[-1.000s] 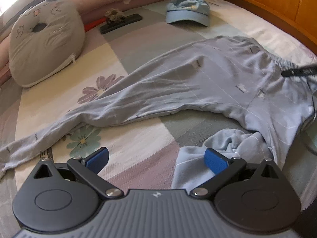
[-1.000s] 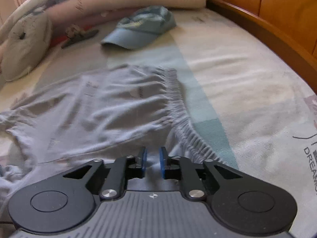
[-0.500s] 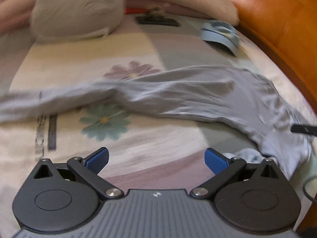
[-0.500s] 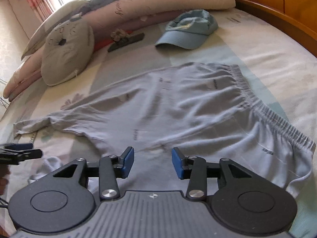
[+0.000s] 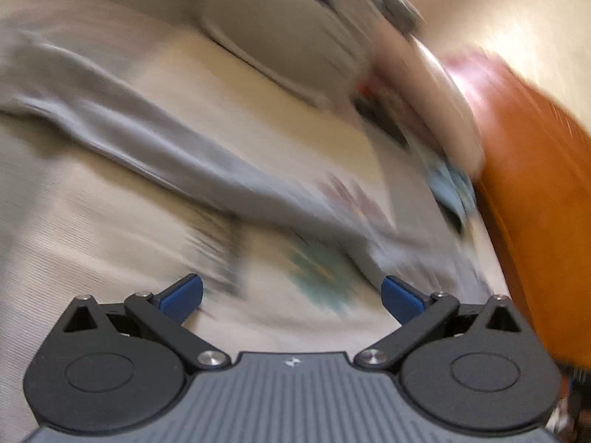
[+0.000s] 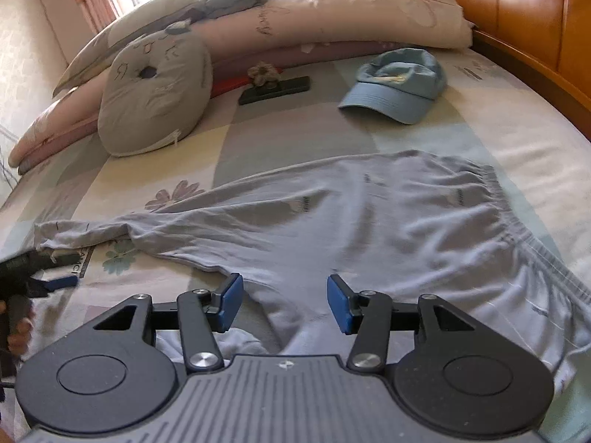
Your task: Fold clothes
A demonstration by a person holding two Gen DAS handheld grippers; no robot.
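Note:
Grey trousers [image 6: 351,221] lie spread on the bed, with the elastic waistband [image 6: 517,229] at the right and one leg stretched to the left. The other leg is bunched under my right gripper [image 6: 285,302], whose jaws are opening above the crotch area with no cloth pinched between the blue pads. My left gripper [image 6: 61,269], held by a hand [image 6: 18,328], stands open just below the stretched leg's cuff [image 6: 51,234]. In the blurred left wrist view the left gripper [image 5: 291,295] is wide open over the sheet, and the trouser leg [image 5: 184,147] runs diagonally beyond it.
A blue cap [image 6: 399,85] lies behind the trousers. A grey round cushion [image 6: 155,99], a dark flat object [image 6: 275,88] and long pillows [image 6: 332,18] sit along the back. The wooden headboard [image 6: 517,18] borders the right side.
The left gripper swept left along the stretched leg to its cuff and rolled, staying open. The right gripper pulled back and up from the waistband, and its jaws opened.

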